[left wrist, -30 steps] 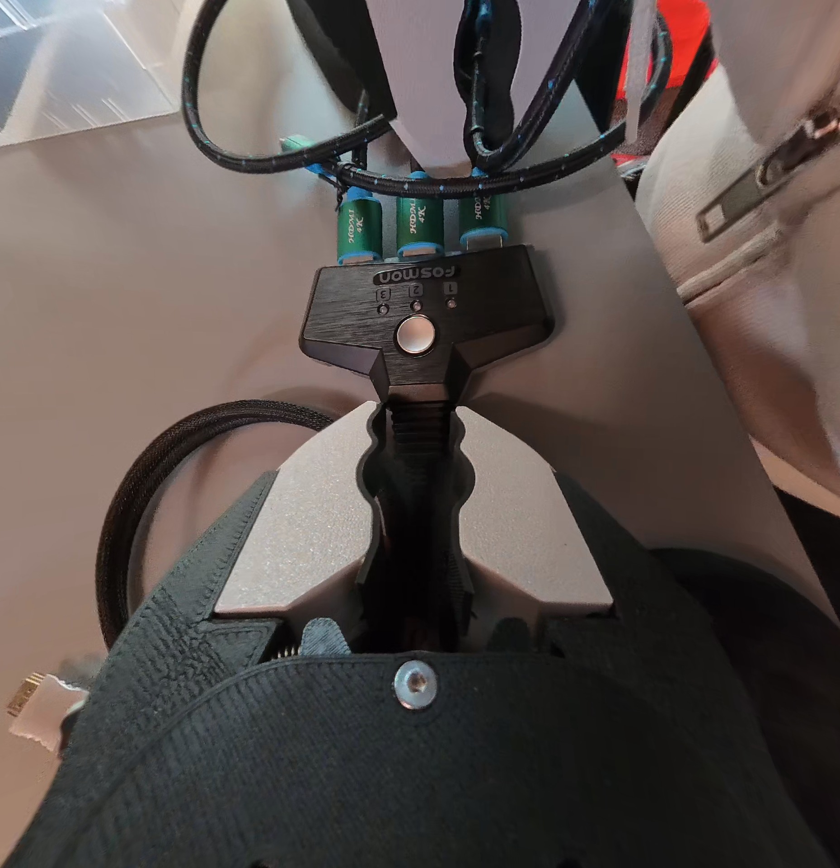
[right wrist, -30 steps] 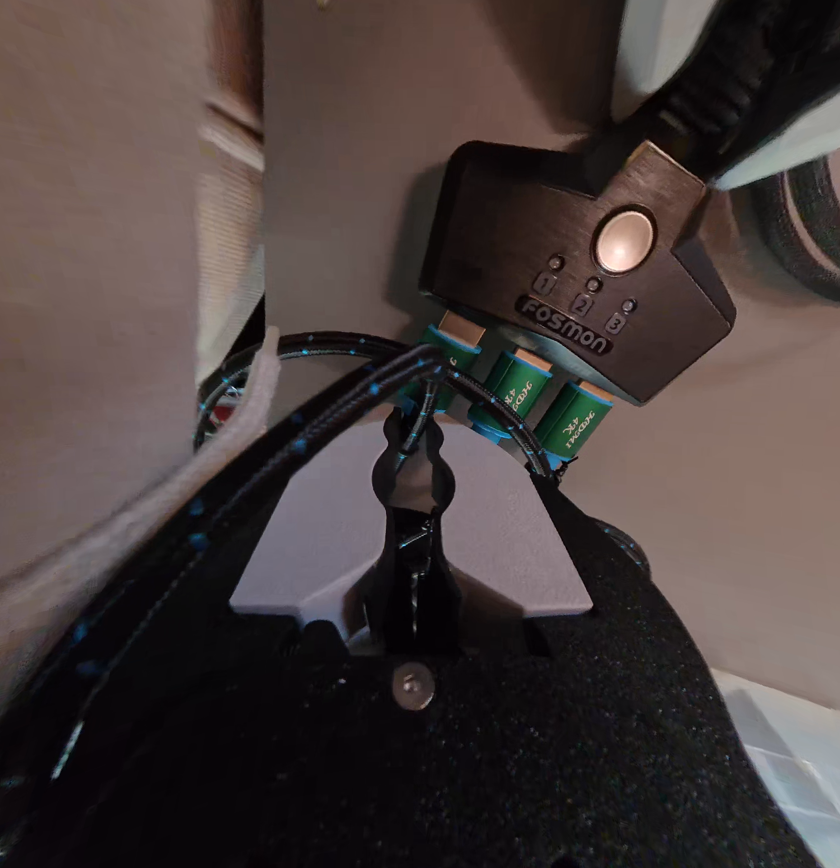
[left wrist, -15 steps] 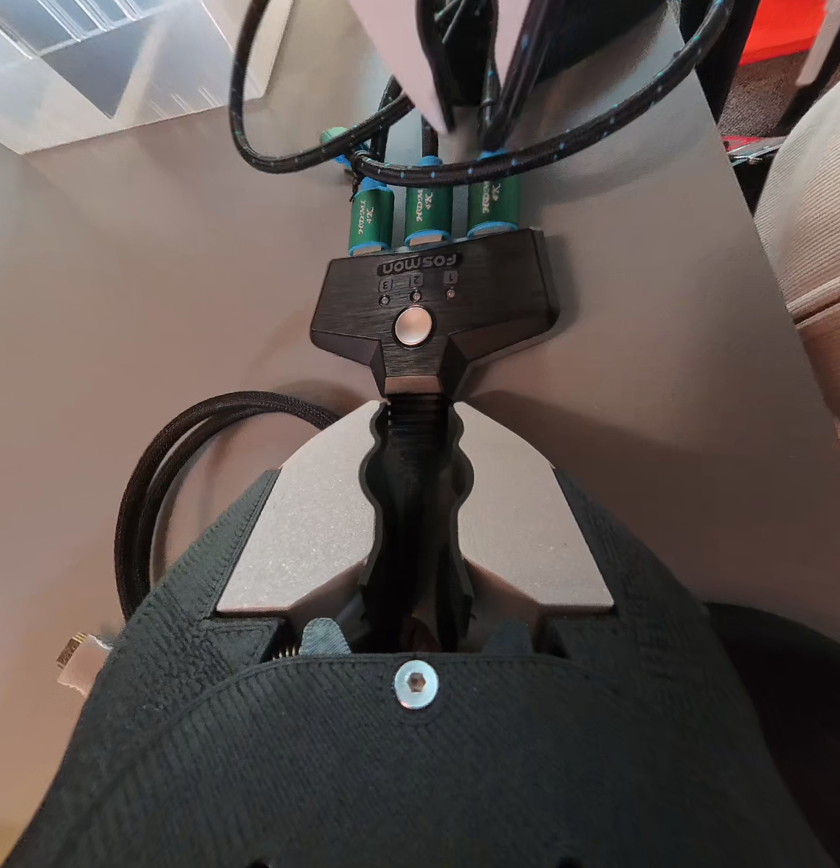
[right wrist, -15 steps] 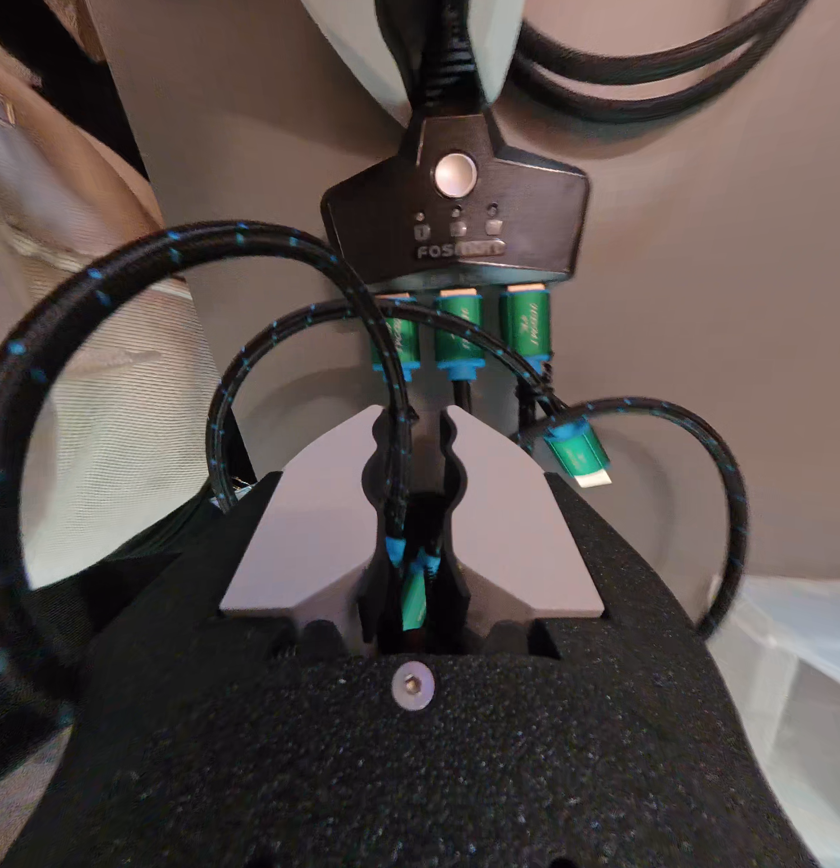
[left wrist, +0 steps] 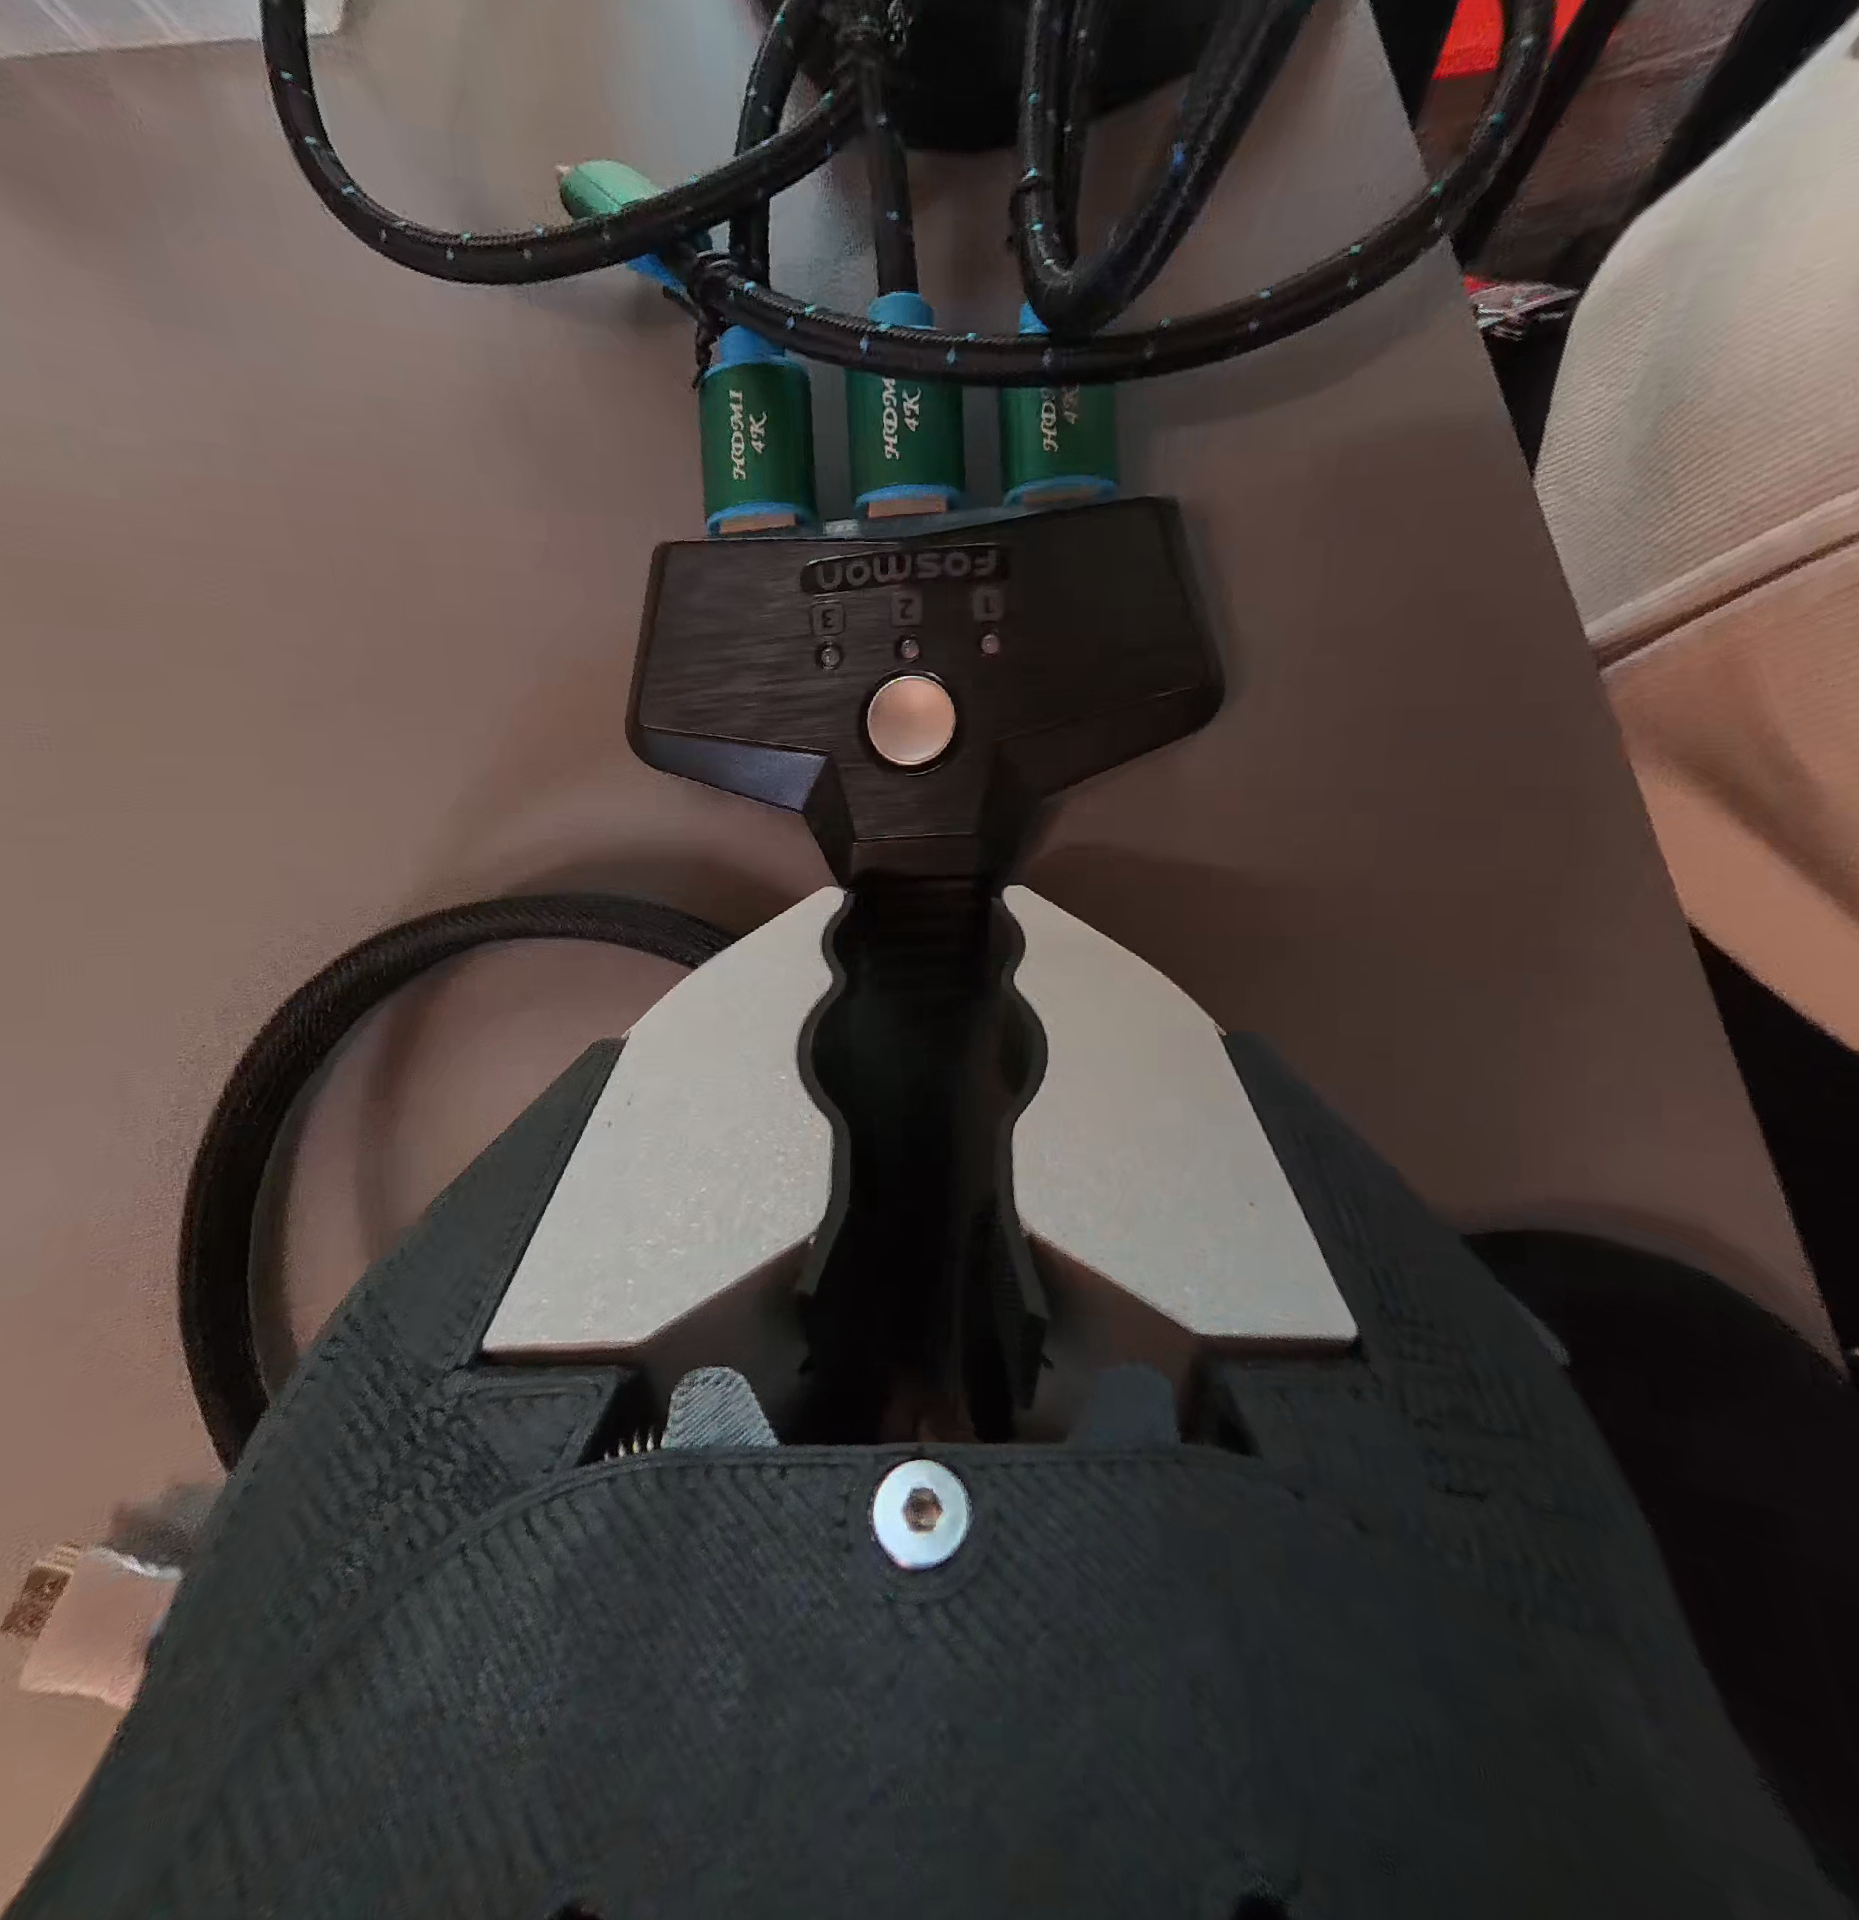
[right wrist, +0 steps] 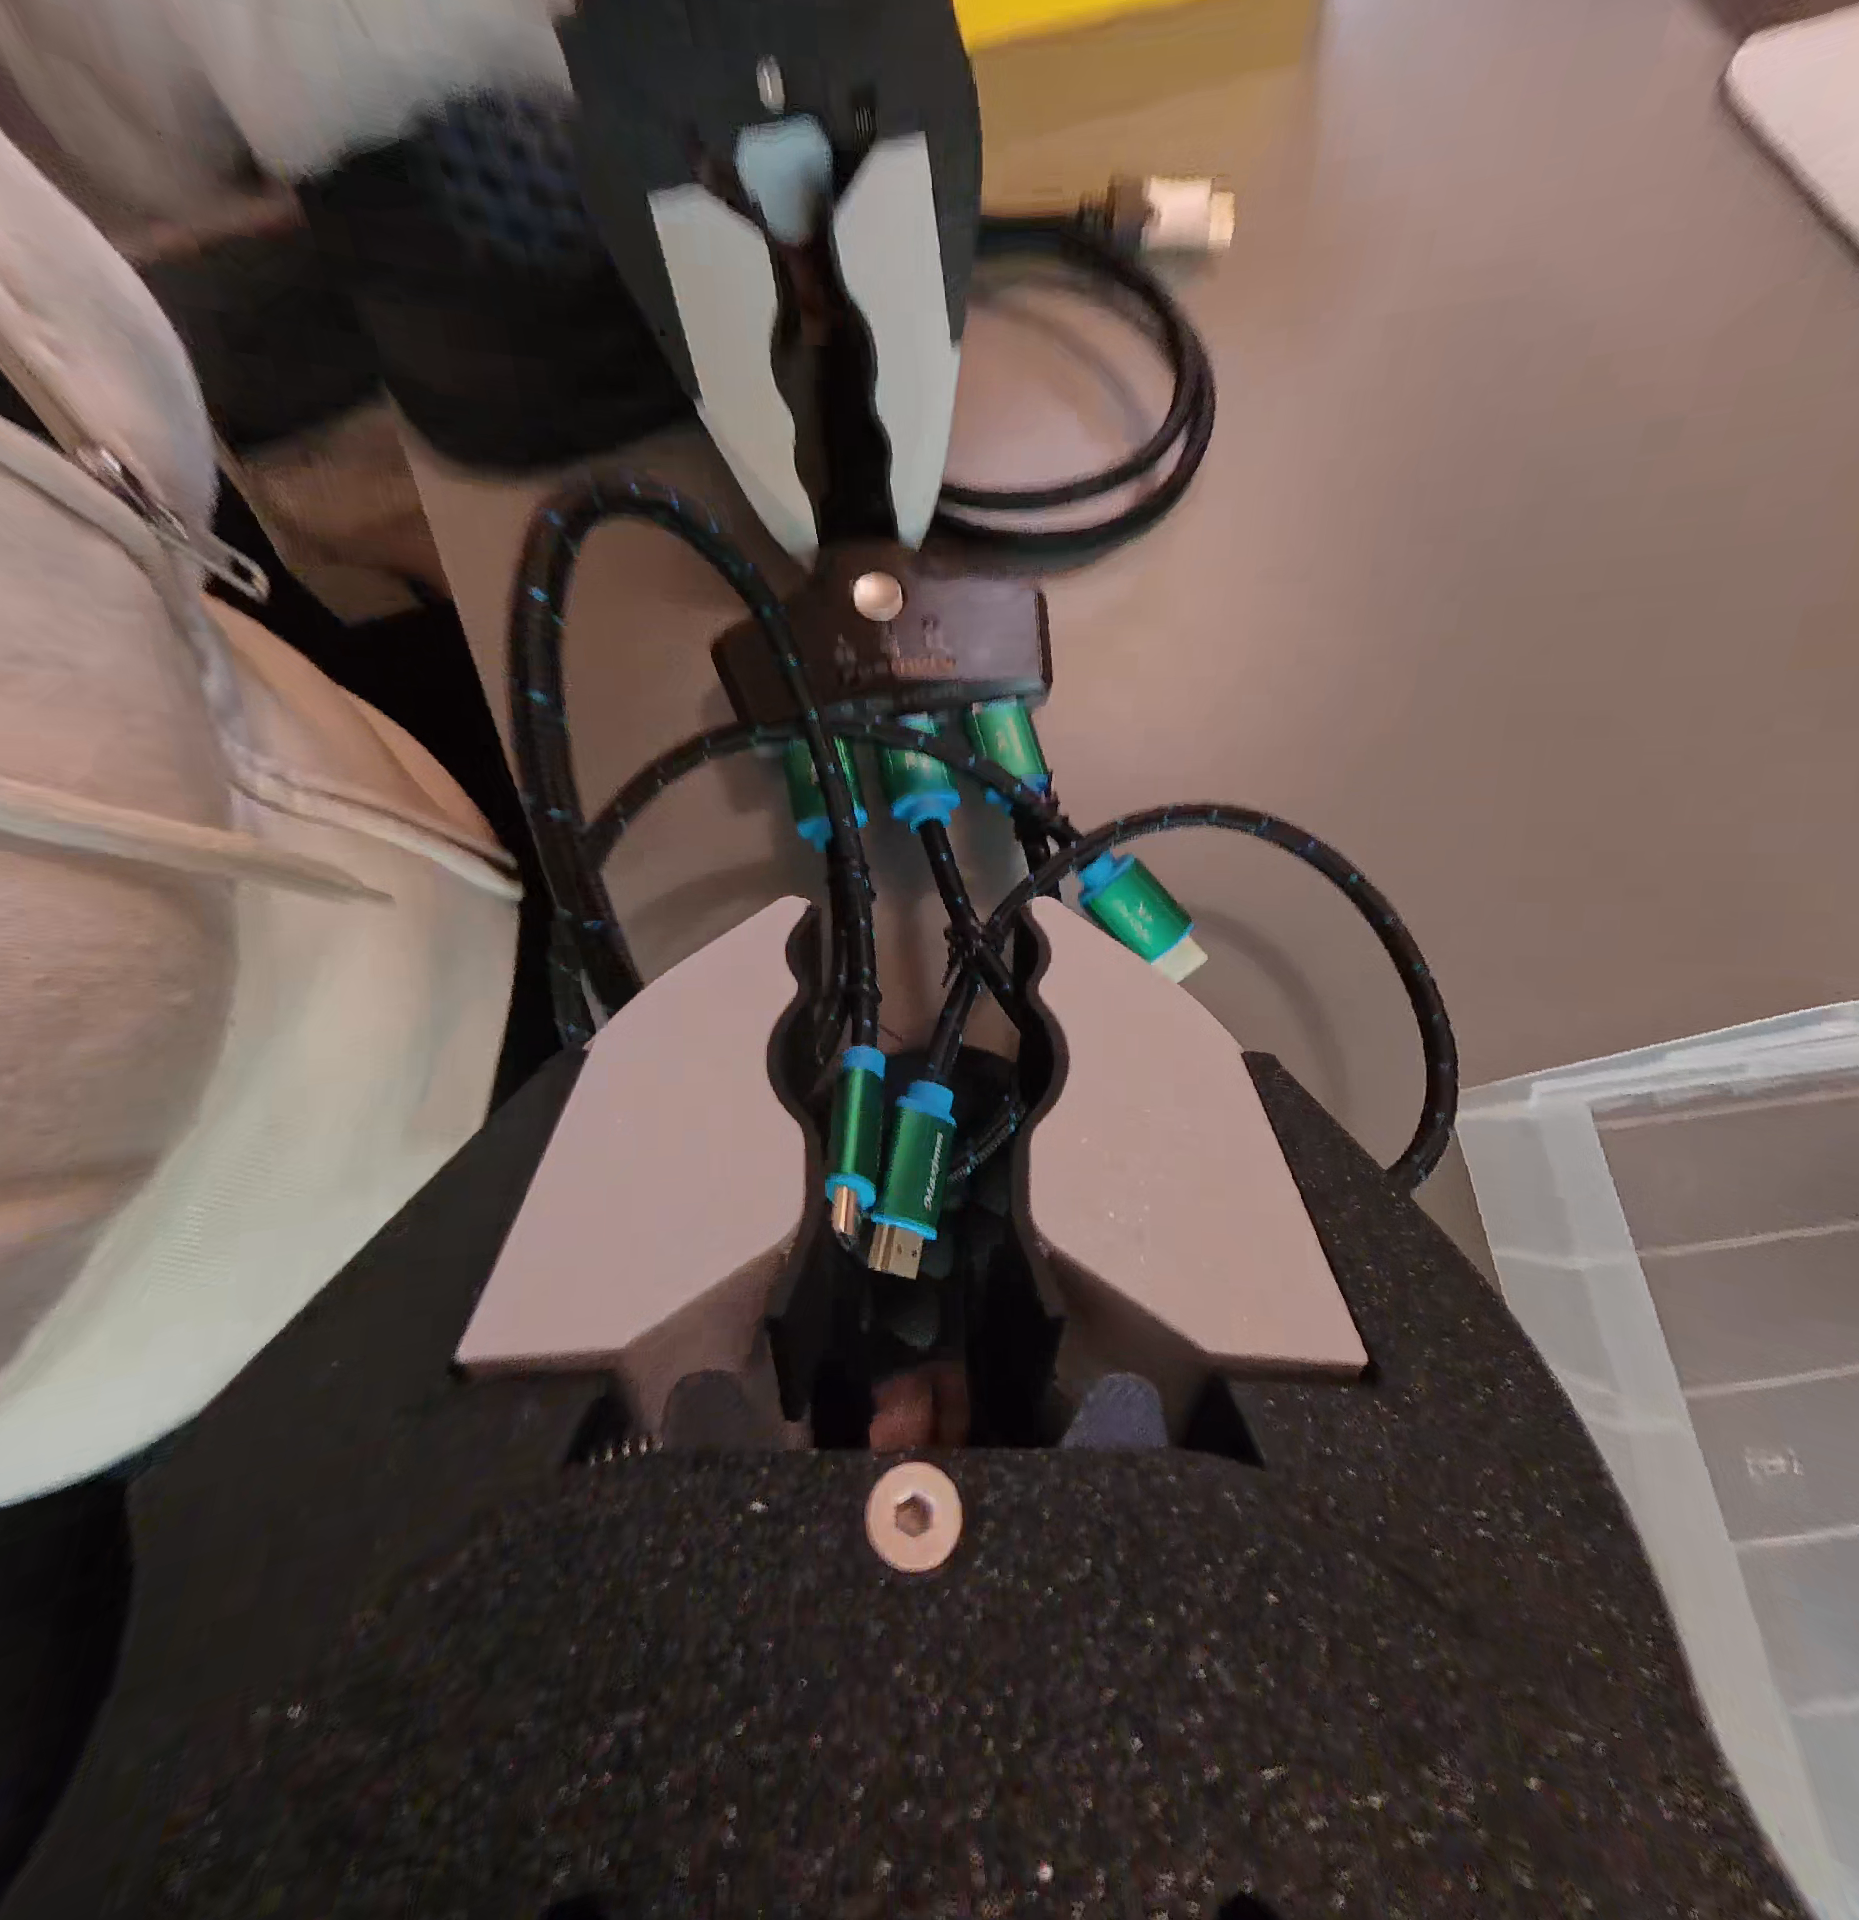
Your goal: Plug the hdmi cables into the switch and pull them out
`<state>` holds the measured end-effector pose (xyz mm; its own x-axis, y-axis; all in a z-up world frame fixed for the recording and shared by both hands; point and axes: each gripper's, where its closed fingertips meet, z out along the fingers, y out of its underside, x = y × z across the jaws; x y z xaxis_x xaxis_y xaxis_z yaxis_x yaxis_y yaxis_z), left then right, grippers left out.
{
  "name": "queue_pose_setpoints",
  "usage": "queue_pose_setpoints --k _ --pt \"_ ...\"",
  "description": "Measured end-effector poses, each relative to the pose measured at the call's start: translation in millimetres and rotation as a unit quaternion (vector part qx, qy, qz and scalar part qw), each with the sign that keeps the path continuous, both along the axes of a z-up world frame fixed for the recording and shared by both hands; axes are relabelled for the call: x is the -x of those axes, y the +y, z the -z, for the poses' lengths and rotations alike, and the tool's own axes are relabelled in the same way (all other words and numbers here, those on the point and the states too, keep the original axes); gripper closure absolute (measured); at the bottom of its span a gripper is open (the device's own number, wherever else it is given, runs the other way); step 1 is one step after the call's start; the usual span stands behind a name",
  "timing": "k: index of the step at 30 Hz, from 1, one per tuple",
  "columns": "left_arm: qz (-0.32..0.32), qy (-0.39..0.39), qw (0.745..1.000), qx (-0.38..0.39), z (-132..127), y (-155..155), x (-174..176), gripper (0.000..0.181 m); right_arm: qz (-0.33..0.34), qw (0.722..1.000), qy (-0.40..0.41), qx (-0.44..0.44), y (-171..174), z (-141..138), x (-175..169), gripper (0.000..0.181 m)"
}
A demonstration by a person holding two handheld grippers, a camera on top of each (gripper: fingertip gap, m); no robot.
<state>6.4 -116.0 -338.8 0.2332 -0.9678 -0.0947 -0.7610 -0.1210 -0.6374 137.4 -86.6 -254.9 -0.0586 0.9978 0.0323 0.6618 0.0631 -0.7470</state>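
Observation:
The black HDMI switch (left wrist: pixel 925 644) lies on the grey table. My left gripper (left wrist: pixel 925 902) is shut on the ribbed cable neck at its near end. Three green HDMI plugs (left wrist: pixel 904 436) sit in its far ports. A fourth green plug (left wrist: pixel 603 192) lies loose beyond them. In the right wrist view, my right gripper (right wrist: pixel 920 914) is open, a short way back from the switch (right wrist: pixel 883 644). Braided cables run between its fingers, and two loose green plugs (right wrist: pixel 889 1164) hang between the jaws. Another loose plug (right wrist: pixel 1138 920) lies to the right. The left gripper (right wrist: pixel 863 540) shows beyond the switch.
A clear plastic bin (right wrist: pixel 1683 1351) stands at the right. A person's beige clothing (right wrist: pixel 125 935) is close on the left, past the table edge. The switch's black cable (left wrist: pixel 281 1091) coils on the table and ends in a white-wrapped connector (left wrist: pixel 73 1621).
My right gripper has drawn back from the switch and opened; the cable it pinched now lies loose between its fingers. My left gripper still holds the switch's neck.

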Motion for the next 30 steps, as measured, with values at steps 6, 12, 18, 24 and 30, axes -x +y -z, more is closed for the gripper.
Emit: queue_pose_setpoints --k 6,12,18,24,30 --pt "0.014 -0.027 0.997 -0.069 -18 2 -4 0.159 -0.027 0.999 0.008 -0.024 7 5 4 0.158" --pt "-0.008 0.022 0.996 -0.081 -29 0 -6 0.158 -0.142 0.982 -0.123 0.024 -24 46 18 0.155" --pt "-0.027 0.017 0.997 -0.064 -33 -4 -15 0.160 -0.190 0.956 -0.174 -0.140 -25 66 24 0.170" --pt "-0.035 0.003 0.996 -0.076 -35 1 -15 0.161 -0.188 0.957 -0.147 -0.163 -23 60 28 0.171" --pt "-0.036 0.054 0.995 -0.080 -19 4 -11 0.160 -0.195 0.950 -0.173 -0.173 -23 68 30 0.171"
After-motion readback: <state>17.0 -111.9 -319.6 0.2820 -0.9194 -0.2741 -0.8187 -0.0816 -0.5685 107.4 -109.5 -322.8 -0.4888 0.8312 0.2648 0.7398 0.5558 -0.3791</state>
